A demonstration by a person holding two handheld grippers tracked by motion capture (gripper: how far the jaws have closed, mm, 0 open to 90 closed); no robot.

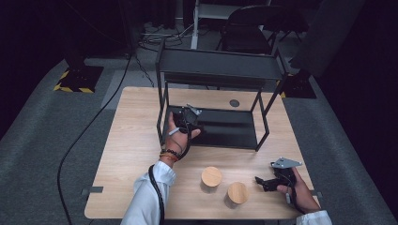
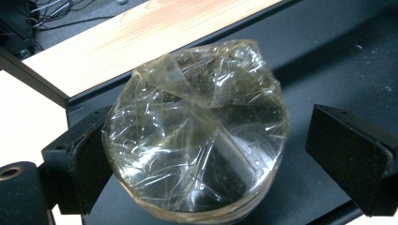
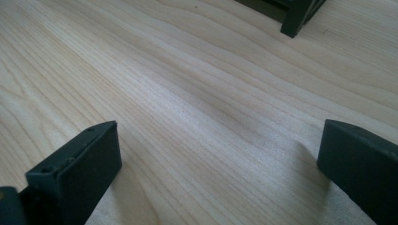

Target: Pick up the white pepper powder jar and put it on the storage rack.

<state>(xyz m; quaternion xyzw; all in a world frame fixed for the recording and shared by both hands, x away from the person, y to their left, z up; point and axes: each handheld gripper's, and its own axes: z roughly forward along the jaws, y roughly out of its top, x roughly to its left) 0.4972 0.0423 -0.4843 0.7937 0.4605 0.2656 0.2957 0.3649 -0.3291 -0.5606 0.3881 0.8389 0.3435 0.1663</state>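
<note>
Left gripper (image 1: 187, 123) reaching into rack (image 1: 213, 70), hovering over black lower shelf (image 1: 230, 129). Jaws standing wide: left one touching or just beside wrapped jar (image 2: 197, 136), right one well apart; no grip apparent. Jar sitting on shelf near its front left corner, film crinkled over top.

Right gripper (image 1: 268, 182) resting low over table (image 1: 136, 140) at near right, jaws spread, holding nothing.

Two wood-lidded jars (image 1: 211, 176), (image 1: 237, 192) standing on table, between hands.

Judgement: one of three jars shelved; two left.
</note>
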